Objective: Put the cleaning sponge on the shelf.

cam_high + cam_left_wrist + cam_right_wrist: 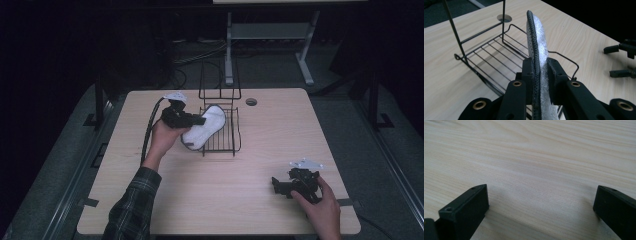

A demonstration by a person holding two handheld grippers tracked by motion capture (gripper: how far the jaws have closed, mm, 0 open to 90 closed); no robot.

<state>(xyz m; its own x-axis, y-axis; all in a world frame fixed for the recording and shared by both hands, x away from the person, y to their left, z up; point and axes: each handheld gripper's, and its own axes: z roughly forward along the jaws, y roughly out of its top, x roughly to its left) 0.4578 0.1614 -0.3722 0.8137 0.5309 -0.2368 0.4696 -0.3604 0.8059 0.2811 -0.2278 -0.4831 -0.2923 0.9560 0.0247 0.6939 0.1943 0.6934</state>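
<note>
High view: left hand-held gripper (192, 119) pinches a white insole-shaped pad (205, 126) with a dark edge, holding it over the left rim of the black wire rack (221, 131). The pad's far end lies over the rack's grid; its near end hangs past the rack's left edge, above the table (220, 200). The rack sits centre-rear on the table, its tall wire back toward the far edge, with a round grommet hole (251, 102) just to the right of it. Right hand-held gripper (279, 186) is low over the table near the front-right corner, well apart from the rack, jaws spread. There is wide bare wood between the two, and bare wood left of the rack too.

Left gripper view: the jaws are pressed on the pad (537, 47) from both sides, and the pad stands on edge between them. It has a black stitched rim (534, 40) on the left face and white fuzzy or foil-like material on the right; hard to tell which from this angle. Rack (486, 52) lies beyond and to the left, the pad's tip reaching over its wire floor. The other gripper's jaws (621, 60) show at the far right, apart from each other.

Right gripper view: own jaws sit wide apart at the bottom corners, nothing between them, with pale wood-grain table (536, 157) close beneath.
</note>
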